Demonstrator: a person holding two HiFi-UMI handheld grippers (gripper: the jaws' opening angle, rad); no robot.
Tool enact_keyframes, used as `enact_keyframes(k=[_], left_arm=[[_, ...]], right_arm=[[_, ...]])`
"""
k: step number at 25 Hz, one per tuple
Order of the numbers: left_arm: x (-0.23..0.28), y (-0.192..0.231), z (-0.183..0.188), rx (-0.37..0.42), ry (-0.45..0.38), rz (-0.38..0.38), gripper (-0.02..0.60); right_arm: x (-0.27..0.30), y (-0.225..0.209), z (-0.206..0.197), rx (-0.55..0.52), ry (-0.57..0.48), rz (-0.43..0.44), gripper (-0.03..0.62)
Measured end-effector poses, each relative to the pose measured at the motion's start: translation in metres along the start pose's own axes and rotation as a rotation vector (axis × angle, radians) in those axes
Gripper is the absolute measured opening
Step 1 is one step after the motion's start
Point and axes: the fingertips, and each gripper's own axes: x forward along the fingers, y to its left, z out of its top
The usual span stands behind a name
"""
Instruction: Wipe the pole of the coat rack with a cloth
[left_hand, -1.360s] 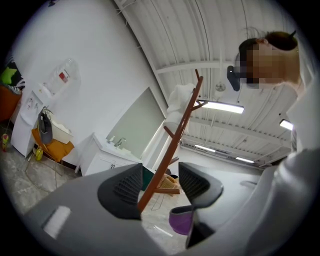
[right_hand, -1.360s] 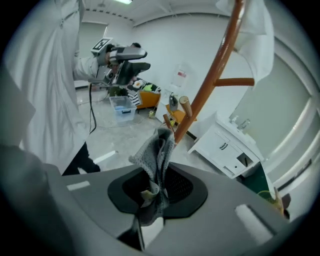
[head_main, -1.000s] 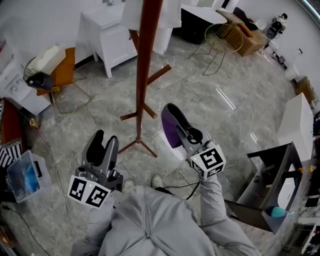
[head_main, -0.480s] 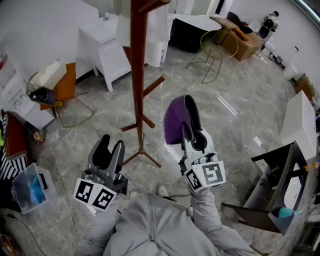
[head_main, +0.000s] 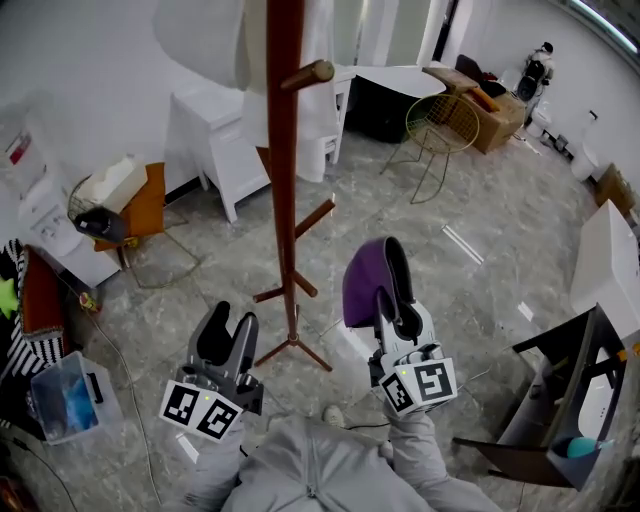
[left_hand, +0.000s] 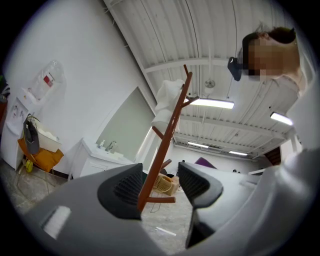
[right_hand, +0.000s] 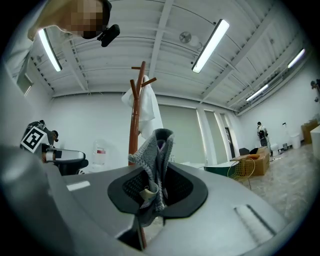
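Observation:
The coat rack's reddish-brown pole (head_main: 283, 170) rises from its spread feet on the floor, a white garment (head_main: 205, 45) hanging near its top. My right gripper (head_main: 385, 290) stands to the right of the pole, apart from it, shut on a cloth (head_main: 362, 285) that looks purple from above and grey (right_hand: 156, 160) in the right gripper view. The pole (right_hand: 134, 125) shows just behind that cloth. My left gripper (head_main: 227, 335) is open and empty, low and left of the rack's feet. In the left gripper view the pole (left_hand: 167, 130) runs up between the jaws, far beyond them.
White cabinets (head_main: 215, 120) stand behind the rack. An orange stool with a box (head_main: 125, 195) and a blue bin (head_main: 62, 395) are at the left. A wire chair (head_main: 440, 125) stands at the back right, a dark table (head_main: 560, 390) at the right.
The view has tilted up along the rack. My right gripper with the cloth has turned more upright and drifted slightly right; my left gripper has shifted a little right and stays open.

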Motion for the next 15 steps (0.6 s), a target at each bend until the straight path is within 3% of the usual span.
enact_keyframes(k=[15], left_arm=[[0.0044,0.0059,0.0005,0.001,-0.003,0.010,0.242]], right_arm=[[0.0076,0.0061,-0.0086,-0.030,0.027,0.030,0.052]])
